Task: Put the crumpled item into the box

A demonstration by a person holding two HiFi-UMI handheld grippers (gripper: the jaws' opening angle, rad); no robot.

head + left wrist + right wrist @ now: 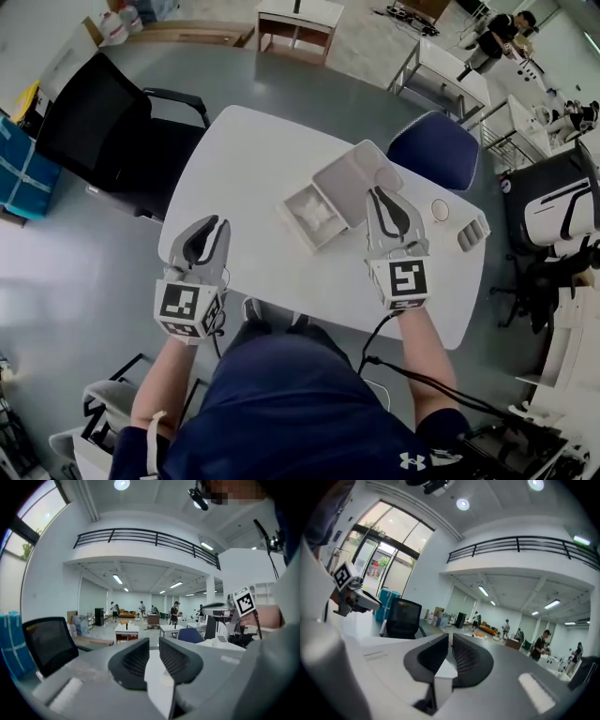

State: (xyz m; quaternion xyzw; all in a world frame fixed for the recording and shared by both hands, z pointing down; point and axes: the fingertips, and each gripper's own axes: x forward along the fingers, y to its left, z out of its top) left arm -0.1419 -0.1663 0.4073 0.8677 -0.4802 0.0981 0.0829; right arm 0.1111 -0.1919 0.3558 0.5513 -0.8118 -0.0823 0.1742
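Head view down onto table [253, 169]; gripper views level, outward.

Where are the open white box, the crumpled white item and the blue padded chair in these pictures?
Open white box [300, 231], head view, on its near wall.
Crumpled white item [316, 217], head view, its middle, inside the box.
Blue padded chair [433, 150], head view, middle of its backrest.

A black office chair [103, 131] and a blue chair [433, 150] stand beside the white table [248, 178].
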